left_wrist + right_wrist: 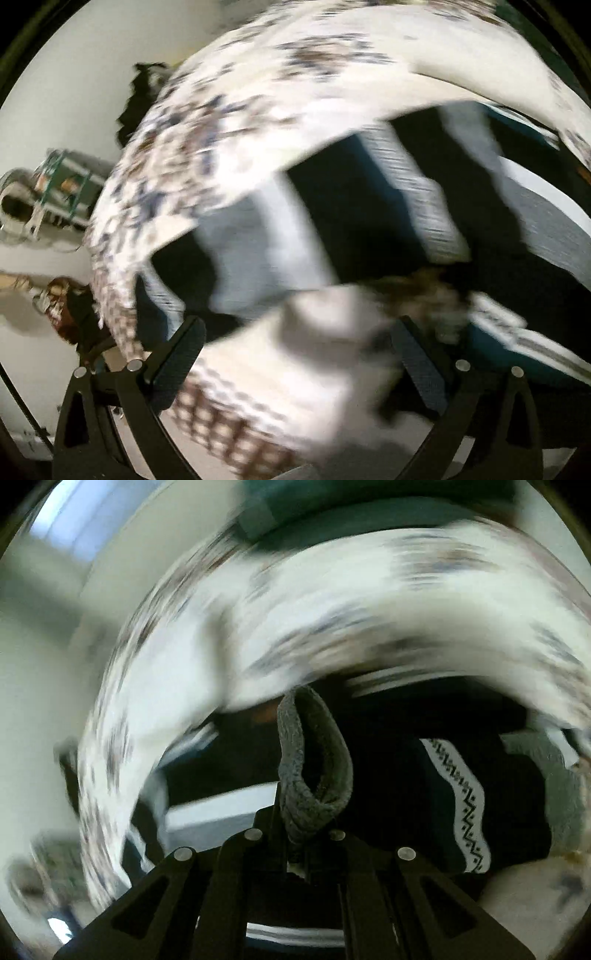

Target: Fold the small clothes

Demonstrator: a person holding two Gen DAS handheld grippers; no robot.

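Right gripper (295, 834) clamped on a grey fleecy fabric loop (314, 768), frame centre. Left gripper (291, 350) stands apart over blurred white cloth. Soft, light, limp; best gripped at hems.

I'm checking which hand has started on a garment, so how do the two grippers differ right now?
The right gripper has its jaws shut, while the left gripper stands wide open. The right one pinches a grey fuzzy piece of cloth that loops up from its tips; the left one presses on nothing, with only blurred pale fabric seen between its fingers. Both are black two-finger tools pointing at the patterned bedcover strewn with clothes.
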